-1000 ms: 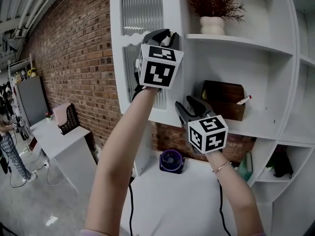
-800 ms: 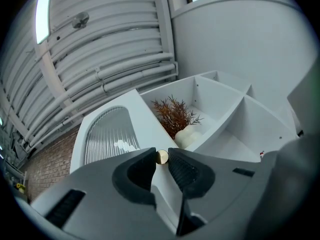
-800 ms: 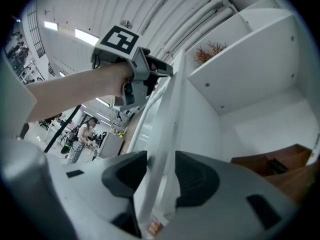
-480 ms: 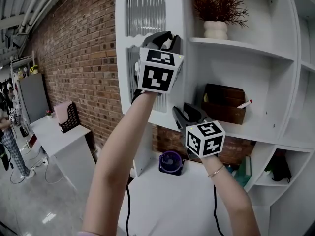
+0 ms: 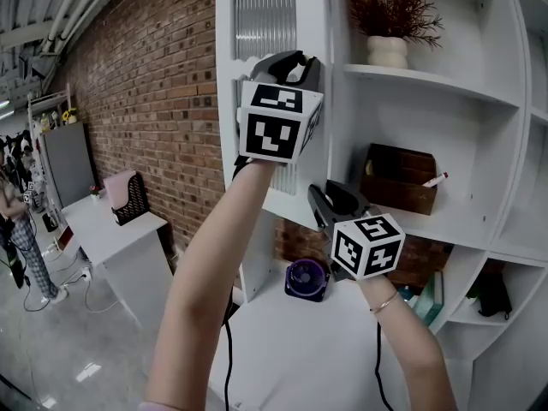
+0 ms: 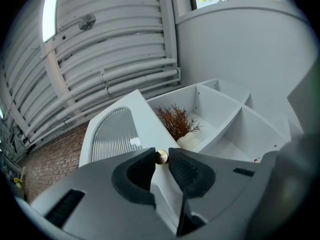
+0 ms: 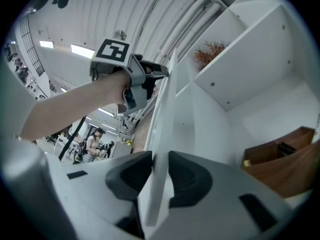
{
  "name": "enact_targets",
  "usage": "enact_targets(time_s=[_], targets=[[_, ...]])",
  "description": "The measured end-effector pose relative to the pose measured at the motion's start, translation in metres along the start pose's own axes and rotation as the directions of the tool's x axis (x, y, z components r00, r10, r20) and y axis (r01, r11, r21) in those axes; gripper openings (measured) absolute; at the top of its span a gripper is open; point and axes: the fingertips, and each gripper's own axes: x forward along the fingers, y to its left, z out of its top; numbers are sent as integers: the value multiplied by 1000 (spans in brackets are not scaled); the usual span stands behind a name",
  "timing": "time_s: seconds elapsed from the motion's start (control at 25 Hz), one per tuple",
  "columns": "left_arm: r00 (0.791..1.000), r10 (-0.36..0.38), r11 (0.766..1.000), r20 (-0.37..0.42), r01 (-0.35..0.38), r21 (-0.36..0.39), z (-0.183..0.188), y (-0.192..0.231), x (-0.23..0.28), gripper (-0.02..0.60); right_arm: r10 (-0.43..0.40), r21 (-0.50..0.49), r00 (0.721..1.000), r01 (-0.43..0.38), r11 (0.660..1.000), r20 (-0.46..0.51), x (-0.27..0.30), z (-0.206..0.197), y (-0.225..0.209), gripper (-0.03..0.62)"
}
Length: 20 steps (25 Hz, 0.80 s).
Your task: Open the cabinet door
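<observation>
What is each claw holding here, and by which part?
Left claw grips the knob of the door; right claw, jaws just closed further, pinches the door's edge.

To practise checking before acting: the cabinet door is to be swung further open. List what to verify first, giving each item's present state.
1. Left gripper on the knob: ok, jaws closed on it.
2. Right gripper on the cabinet door: ok, jaws have just been closing, door edge between them.
3. Door free of its frame: ok, already ajar.
4. Potted plant and wooden box clear of the door: ok, on their shelves.
5. Room for the swing: cannot tell.
</observation>
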Motion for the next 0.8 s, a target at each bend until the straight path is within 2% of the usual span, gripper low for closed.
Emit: enact_targets(time_s=[0.8], targets=[[999, 51, 999, 8, -51, -2, 25, 27, -49, 94, 124, -5, 992, -124, 992, 9, -14, 15, 64, 80]])
